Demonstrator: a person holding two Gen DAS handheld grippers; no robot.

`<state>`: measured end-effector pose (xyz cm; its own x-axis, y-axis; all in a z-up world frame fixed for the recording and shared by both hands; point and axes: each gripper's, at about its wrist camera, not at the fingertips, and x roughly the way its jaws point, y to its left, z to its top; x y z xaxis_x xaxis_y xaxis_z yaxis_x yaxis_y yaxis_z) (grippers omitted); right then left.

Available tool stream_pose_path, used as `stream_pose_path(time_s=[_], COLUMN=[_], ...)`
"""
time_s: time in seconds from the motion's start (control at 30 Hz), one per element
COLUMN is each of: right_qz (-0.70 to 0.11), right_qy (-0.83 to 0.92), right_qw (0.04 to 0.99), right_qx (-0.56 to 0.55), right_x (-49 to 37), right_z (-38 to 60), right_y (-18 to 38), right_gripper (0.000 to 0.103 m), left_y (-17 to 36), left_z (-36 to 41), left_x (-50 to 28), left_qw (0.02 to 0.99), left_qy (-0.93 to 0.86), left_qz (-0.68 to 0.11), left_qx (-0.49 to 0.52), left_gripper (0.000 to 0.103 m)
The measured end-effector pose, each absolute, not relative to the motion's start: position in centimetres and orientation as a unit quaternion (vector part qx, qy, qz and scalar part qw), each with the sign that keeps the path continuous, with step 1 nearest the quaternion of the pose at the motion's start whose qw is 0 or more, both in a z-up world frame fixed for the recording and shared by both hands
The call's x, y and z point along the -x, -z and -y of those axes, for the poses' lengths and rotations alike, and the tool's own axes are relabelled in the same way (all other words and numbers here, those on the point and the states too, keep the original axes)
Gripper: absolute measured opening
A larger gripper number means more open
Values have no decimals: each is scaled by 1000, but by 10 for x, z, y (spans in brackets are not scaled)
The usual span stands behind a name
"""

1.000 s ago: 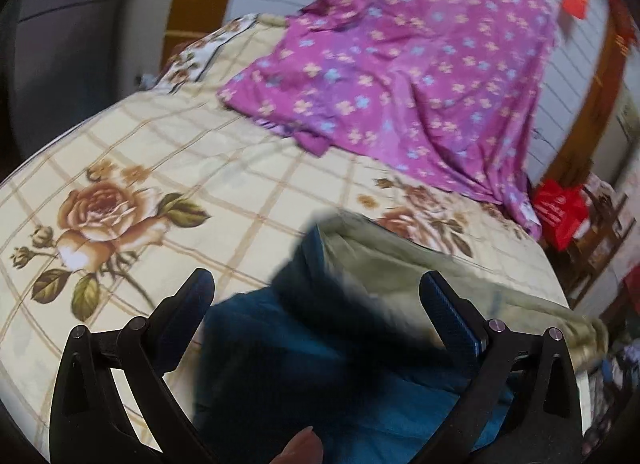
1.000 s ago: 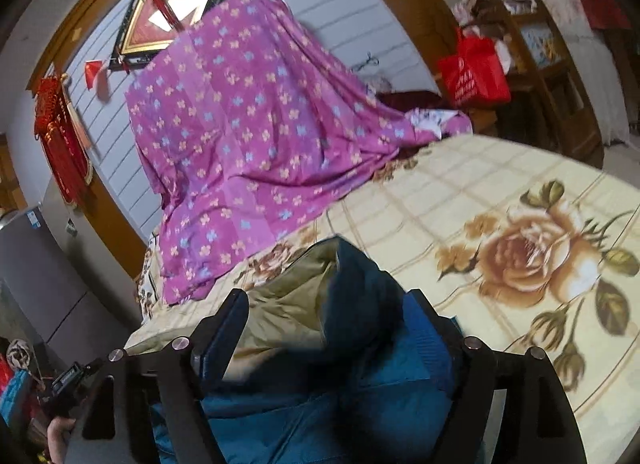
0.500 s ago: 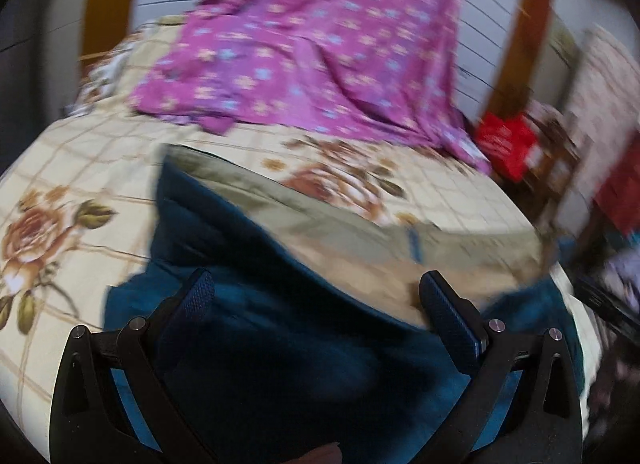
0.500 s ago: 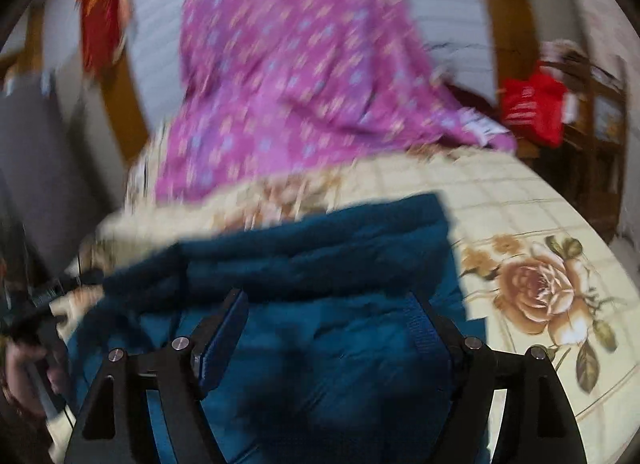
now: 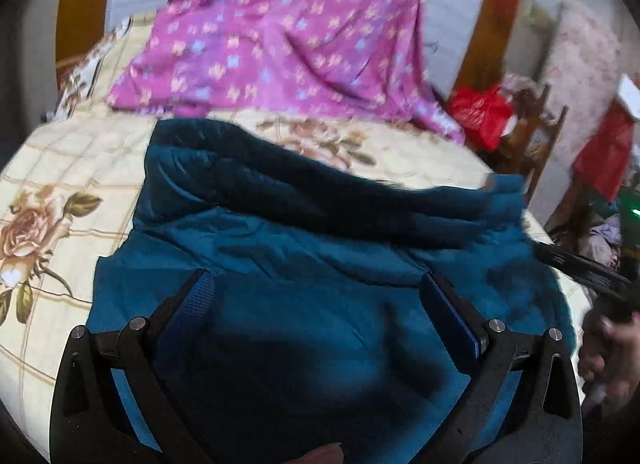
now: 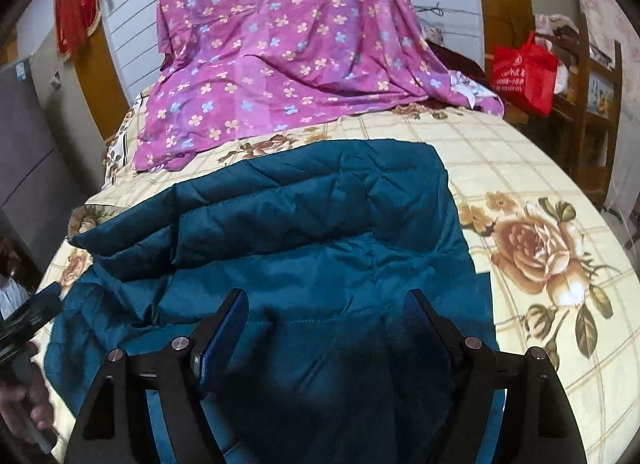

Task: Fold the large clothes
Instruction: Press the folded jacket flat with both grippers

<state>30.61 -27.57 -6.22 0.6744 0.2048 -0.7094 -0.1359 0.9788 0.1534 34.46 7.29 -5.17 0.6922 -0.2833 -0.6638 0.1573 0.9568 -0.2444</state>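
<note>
A large teal quilted jacket (image 5: 320,248) lies on the bed, its far part folded over toward me in a thick band; it also shows in the right wrist view (image 6: 320,224). My left gripper (image 5: 316,296) is open and empty, hovering over the jacket's near part. My right gripper (image 6: 326,316) is open and empty, also over the near part. The right gripper's body shows at the right edge of the left wrist view (image 5: 580,268), and the left one at the left edge of the right wrist view (image 6: 28,316).
The bed has a cream sheet with rose prints (image 6: 532,248). A purple flowered cloth (image 6: 280,52) drapes over the headboard end. A red bag (image 6: 524,72) hangs on a wooden chair (image 6: 600,76) to the right. A grey cabinet (image 6: 24,152) stands left.
The jacket's olive lining was showing as its far part was lifted; it has been laid over, and only teal shows. Both views have swung toward the bed's middle.
</note>
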Motion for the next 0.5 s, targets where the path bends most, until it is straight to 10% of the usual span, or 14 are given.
stream_pose_path(time_s=[0.5], right_qz=[-542], right_qy=[-116], right_qw=[832], right_qx=[-9], right_x=[-429], right_z=[267], right_y=[131], right_gripper=[103], left_y=[123], left_z=[-133], left_x=[-486], left_qw=[887], left_qy=[-64], left_qz=[-451], left_qx=[80], left_gripper=[103])
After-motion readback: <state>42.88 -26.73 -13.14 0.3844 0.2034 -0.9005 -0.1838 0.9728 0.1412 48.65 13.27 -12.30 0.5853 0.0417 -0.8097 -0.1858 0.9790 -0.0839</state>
